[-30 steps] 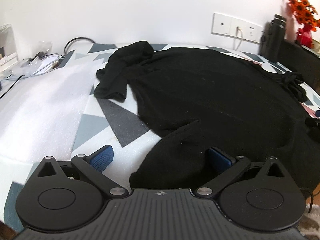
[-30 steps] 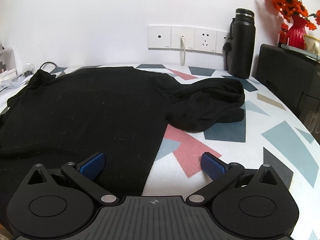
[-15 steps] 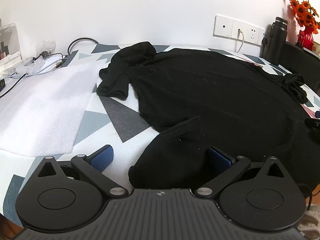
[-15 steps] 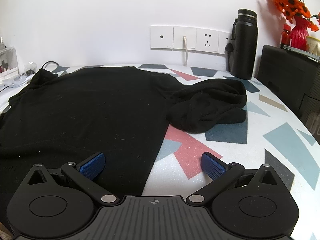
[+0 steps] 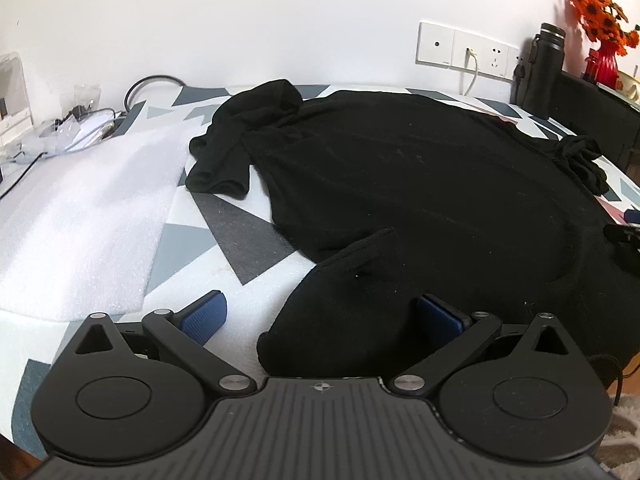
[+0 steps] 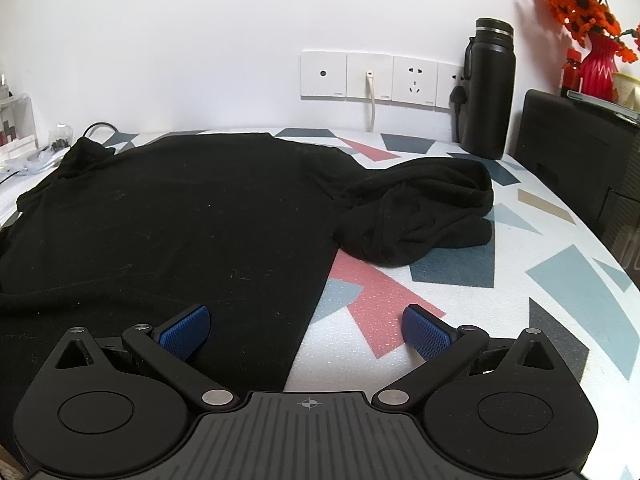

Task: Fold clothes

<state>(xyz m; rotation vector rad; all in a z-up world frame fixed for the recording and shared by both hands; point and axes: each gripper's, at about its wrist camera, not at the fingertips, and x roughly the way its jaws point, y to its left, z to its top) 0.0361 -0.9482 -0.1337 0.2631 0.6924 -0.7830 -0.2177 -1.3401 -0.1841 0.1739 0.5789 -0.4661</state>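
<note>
A black long-sleeved garment (image 5: 420,184) lies spread over the patterned table (image 5: 240,236), its hem toward me. One sleeve (image 5: 240,136) is bunched at the far left, the other sleeve (image 6: 416,212) is crumpled at the right. A near corner of the hem (image 5: 344,300) is folded over. My left gripper (image 5: 320,316) hovers open over that corner, one blue pad on each side. My right gripper (image 6: 306,330) is open above the garment's right side edge (image 6: 316,304), nothing held.
A white foam sheet (image 5: 80,216) covers the table's left part, with cables and clear boxes (image 5: 72,128) behind it. At the back right stand a black flask (image 6: 488,92), a black box (image 6: 576,140) and a red vase of orange flowers (image 6: 596,64). Wall sockets (image 6: 380,76) sit behind.
Both views have drawn back and risen a little; the garment lies as before. Both grippers stay open.
</note>
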